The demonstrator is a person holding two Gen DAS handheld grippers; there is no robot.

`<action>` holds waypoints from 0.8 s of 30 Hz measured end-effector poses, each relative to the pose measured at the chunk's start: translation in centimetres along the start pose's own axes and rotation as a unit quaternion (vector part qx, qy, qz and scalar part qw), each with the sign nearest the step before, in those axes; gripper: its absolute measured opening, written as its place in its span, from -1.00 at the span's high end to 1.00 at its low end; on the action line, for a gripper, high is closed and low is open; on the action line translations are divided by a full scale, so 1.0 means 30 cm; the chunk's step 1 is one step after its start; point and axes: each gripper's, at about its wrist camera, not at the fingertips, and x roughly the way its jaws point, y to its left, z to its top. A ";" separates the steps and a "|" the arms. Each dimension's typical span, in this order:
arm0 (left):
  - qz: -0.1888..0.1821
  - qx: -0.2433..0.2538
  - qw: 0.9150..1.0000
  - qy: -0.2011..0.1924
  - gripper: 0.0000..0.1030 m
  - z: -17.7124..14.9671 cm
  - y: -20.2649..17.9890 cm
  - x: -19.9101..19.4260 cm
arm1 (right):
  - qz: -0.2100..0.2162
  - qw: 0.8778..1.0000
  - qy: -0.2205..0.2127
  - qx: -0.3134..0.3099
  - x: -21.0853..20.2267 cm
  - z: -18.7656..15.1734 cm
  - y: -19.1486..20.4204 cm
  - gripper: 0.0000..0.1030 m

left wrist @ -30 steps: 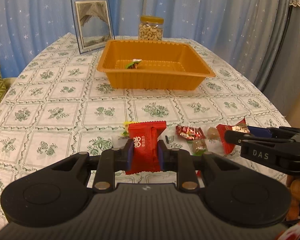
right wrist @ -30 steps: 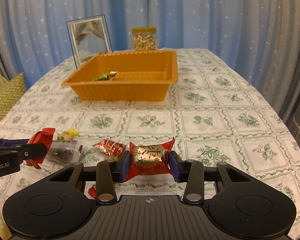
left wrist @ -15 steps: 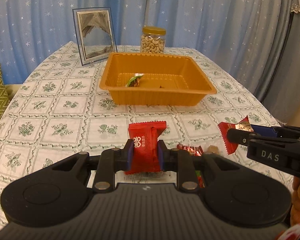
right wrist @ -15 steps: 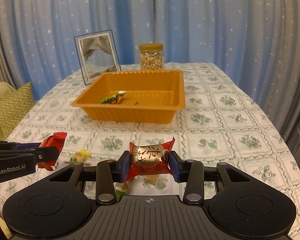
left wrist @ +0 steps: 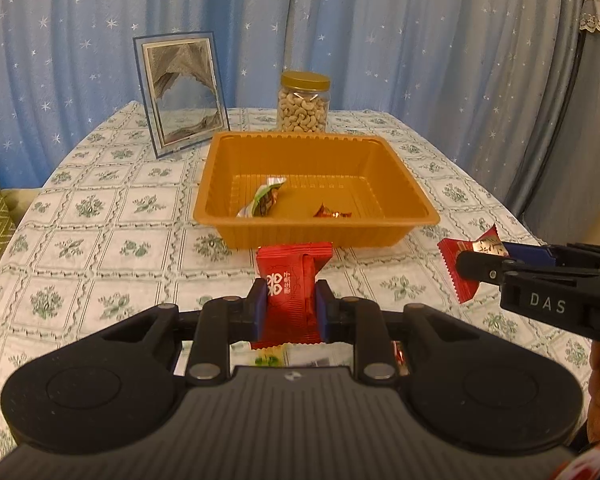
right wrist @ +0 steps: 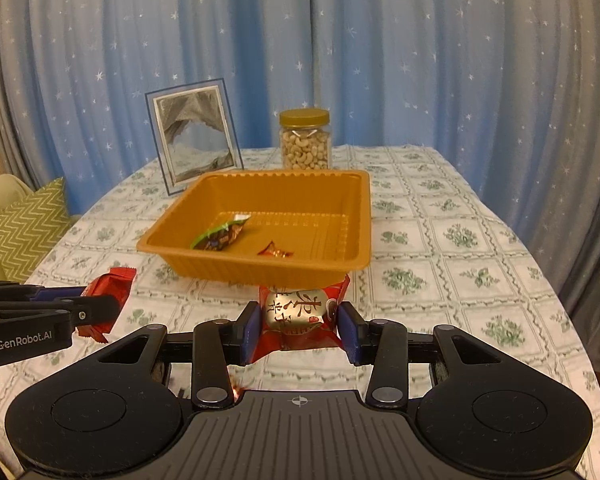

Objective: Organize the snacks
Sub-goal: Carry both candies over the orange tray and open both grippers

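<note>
Right gripper (right wrist: 298, 330) clamps a red-and-gold snack packet (right wrist: 300, 314) before the orange tray (right wrist: 204, 258), which holds two wrapped candies (right wrist: 220, 234); cashew jar (right wrist: 305, 140) and picture frame (right wrist: 194, 136) stand behind.

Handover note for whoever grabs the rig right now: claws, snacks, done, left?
Left claw: shut on a plain red snack pack, held above the table.
Right claw: shut on a red and gold snack pack, also in the air.
Orange tray: two small wrapped snacks inside.
Left: drop both packs in the tray. A few more wrappers show beneath the left claw; check there.
</note>
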 end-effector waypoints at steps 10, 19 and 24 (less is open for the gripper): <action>-0.004 0.004 1.000 -0.017 0.57 0.135 0.053 0.115 | 0.008 1.000 -0.015 0.004 0.120 0.124 -0.014 0.18; -0.015 -0.003 0.999 -0.030 0.57 0.251 0.083 0.296 | 0.009 1.000 -0.011 0.020 0.297 0.242 -0.048 0.18; -0.042 -0.015 0.999 -0.028 0.57 0.274 0.078 0.395 | 0.012 0.999 0.004 0.030 0.385 0.278 -0.075 0.18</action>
